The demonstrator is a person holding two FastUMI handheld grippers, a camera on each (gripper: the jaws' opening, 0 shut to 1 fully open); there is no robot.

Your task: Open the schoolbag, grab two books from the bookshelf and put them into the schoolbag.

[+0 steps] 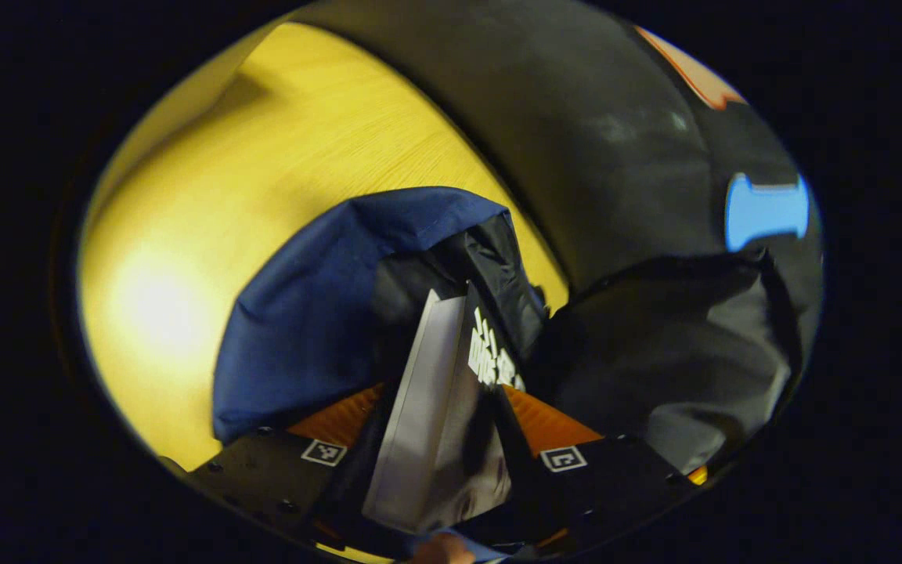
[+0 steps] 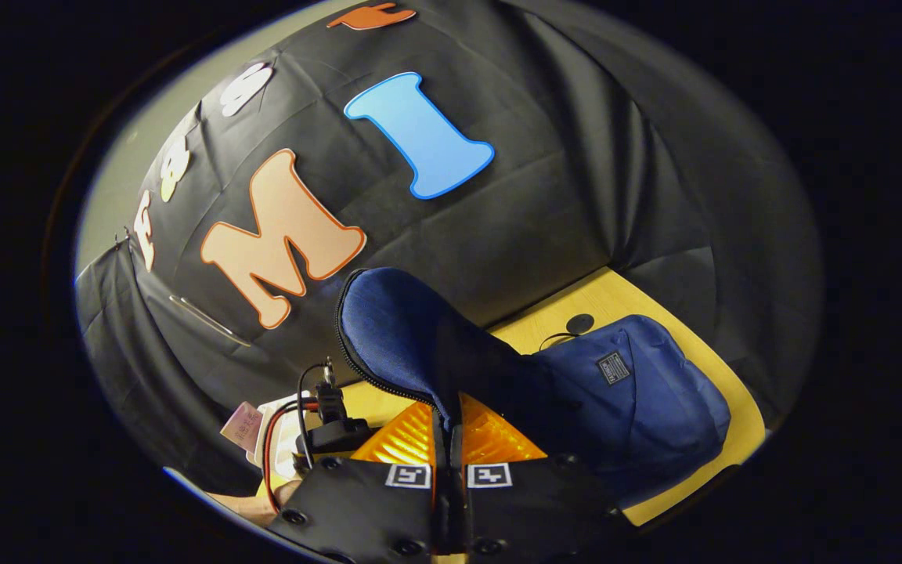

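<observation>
Wooden table, schoolbag, book

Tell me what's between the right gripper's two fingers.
In the right gripper view, the right gripper pinches the navy fabric schoolbag's zippered flap, held upright.

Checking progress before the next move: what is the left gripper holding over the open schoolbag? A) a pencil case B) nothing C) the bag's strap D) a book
D: in the left gripper view, the left gripper clamps a book, pointing into the open blue schoolbag.
</observation>
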